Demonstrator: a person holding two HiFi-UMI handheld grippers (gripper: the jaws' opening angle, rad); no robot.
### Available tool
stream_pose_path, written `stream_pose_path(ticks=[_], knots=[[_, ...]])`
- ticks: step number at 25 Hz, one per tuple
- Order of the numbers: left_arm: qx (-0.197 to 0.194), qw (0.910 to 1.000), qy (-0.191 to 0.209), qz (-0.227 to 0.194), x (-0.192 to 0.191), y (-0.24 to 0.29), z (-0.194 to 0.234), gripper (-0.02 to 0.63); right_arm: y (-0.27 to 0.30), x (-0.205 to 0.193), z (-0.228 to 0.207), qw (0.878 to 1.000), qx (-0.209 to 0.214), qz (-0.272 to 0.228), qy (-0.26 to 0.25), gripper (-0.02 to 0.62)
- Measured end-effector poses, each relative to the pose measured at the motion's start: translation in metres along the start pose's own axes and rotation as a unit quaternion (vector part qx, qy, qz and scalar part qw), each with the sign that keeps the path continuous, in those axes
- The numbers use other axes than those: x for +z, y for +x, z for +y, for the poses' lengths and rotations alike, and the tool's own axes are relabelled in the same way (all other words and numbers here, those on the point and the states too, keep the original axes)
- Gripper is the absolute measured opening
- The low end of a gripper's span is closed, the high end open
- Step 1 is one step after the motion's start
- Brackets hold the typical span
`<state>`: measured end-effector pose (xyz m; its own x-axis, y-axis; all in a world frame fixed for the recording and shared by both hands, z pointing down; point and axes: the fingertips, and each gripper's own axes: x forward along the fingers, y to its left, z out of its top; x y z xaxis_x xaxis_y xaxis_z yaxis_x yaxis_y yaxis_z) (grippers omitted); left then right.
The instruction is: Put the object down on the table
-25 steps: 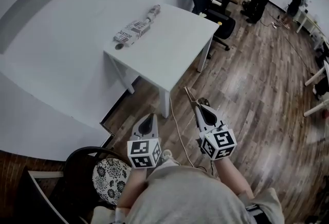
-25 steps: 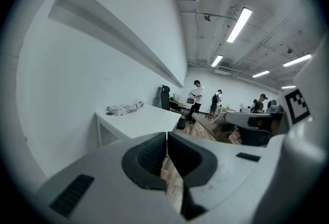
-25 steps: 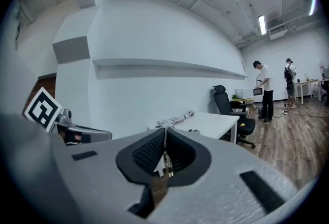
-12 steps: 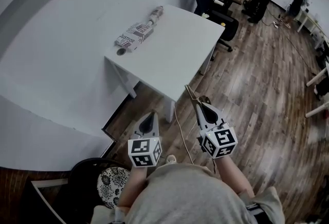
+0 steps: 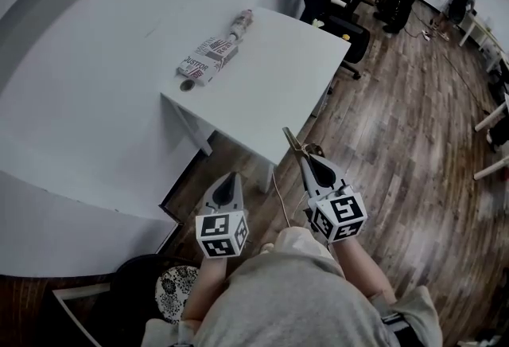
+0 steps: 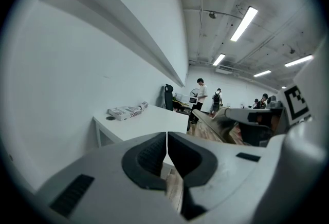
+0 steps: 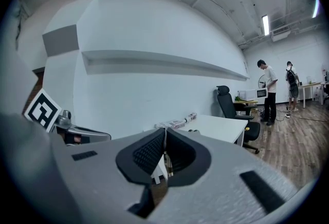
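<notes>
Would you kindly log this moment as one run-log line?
left gripper: jaws shut, empty | right gripper: jaws shut on thin tan object | white table: ahead, object not yet down

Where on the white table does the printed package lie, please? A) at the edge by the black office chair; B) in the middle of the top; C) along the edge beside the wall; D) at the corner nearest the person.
C: in the head view the printed package lies along the edge of the white table that runs beside the wall, far from the near corner.
</notes>
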<state>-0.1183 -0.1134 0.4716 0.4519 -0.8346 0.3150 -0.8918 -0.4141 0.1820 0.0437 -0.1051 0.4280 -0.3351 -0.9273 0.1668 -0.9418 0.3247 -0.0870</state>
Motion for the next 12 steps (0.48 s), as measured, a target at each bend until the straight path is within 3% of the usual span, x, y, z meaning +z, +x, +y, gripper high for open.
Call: stream_pose_path(ticks=[12], knots=[[0.005, 0.9999, -0.001, 0.008, 0.009, 0.042, 0.011, 0.011, 0.05, 0.009, -0.029, 1.0, 0.0, -0.004, -0.004, 0.009]])
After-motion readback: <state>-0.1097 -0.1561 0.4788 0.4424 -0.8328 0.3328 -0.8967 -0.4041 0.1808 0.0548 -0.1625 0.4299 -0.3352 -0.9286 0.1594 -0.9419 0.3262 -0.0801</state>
